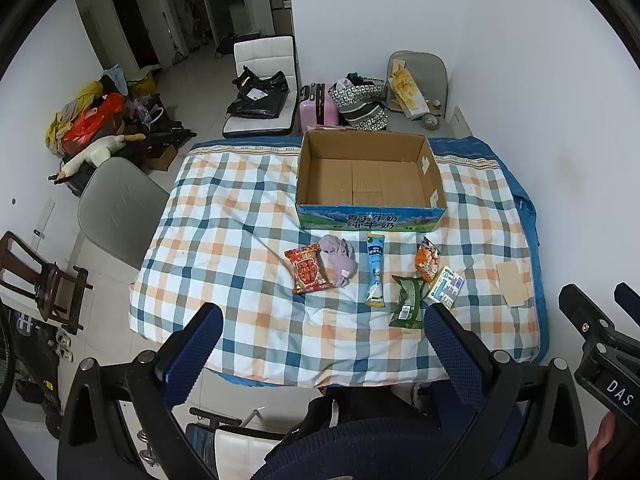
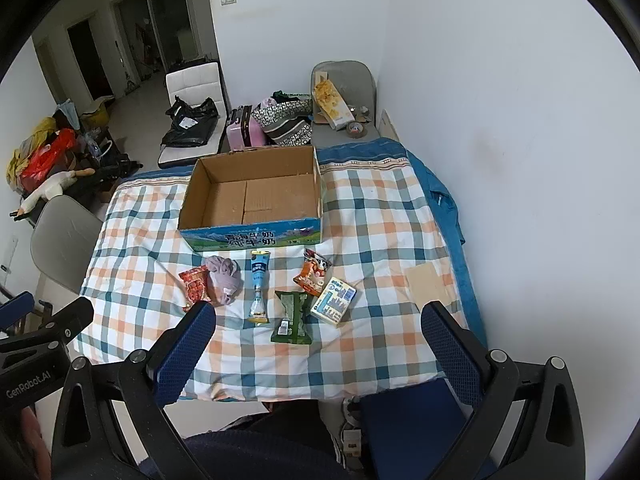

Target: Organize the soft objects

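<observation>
An open, empty cardboard box (image 1: 370, 176) (image 2: 252, 200) stands at the far side of a checked cloth. In front of it lie a red snack packet (image 1: 308, 274) (image 2: 195, 284), a bunched purple cloth (image 1: 340, 260) (image 2: 225, 280), a blue tube pouch (image 1: 375, 270) (image 2: 259, 286), a green packet (image 1: 408, 302) (image 2: 291, 318), an orange packet (image 1: 427, 259) (image 2: 314, 272) and a white-blue carton (image 1: 445, 287) (image 2: 333, 301). My left gripper (image 1: 320, 322) and right gripper (image 2: 318, 318) are both open and empty, held above the near table edge.
A thin tan board (image 1: 512, 282) (image 2: 428, 286) lies at the right of the cloth. A grey chair (image 1: 116, 208) stands left of the table, another (image 1: 420, 76) behind it with clutter. A pink suitcase (image 1: 316, 106) and bags sit behind the box. A white wall is to the right.
</observation>
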`<state>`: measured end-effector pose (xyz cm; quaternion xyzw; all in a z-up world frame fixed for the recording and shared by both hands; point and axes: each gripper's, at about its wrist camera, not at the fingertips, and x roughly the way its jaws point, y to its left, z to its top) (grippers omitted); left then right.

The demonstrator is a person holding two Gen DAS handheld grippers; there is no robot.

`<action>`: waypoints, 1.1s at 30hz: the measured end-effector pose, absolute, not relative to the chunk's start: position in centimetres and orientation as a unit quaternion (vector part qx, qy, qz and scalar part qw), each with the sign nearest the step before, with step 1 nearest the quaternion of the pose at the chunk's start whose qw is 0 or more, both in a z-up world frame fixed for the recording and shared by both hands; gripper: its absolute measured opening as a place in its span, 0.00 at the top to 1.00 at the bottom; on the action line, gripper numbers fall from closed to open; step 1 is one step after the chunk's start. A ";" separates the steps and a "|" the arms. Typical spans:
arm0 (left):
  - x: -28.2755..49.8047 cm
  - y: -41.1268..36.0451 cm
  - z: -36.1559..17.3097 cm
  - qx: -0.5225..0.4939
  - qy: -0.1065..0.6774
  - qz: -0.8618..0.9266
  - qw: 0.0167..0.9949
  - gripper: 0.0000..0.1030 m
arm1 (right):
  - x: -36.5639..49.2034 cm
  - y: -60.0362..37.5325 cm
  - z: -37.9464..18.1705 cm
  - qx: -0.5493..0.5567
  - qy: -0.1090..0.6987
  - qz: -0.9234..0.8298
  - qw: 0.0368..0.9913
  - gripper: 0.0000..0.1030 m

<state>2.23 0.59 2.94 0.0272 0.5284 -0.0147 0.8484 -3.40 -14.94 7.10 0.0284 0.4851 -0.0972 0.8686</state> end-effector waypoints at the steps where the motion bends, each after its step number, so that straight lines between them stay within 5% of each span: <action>1: 2.2 0.7 2.9 0.028 0.527 -0.015 0.849 0.00 | -3.5 -14.9 7.1 0.029 0.484 -0.097 0.869 0.00; 33: 1.6 0.8 2.6 0.027 0.527 -0.016 0.849 0.00 | -3.6 -14.4 7.5 0.025 0.484 -0.094 0.870 0.00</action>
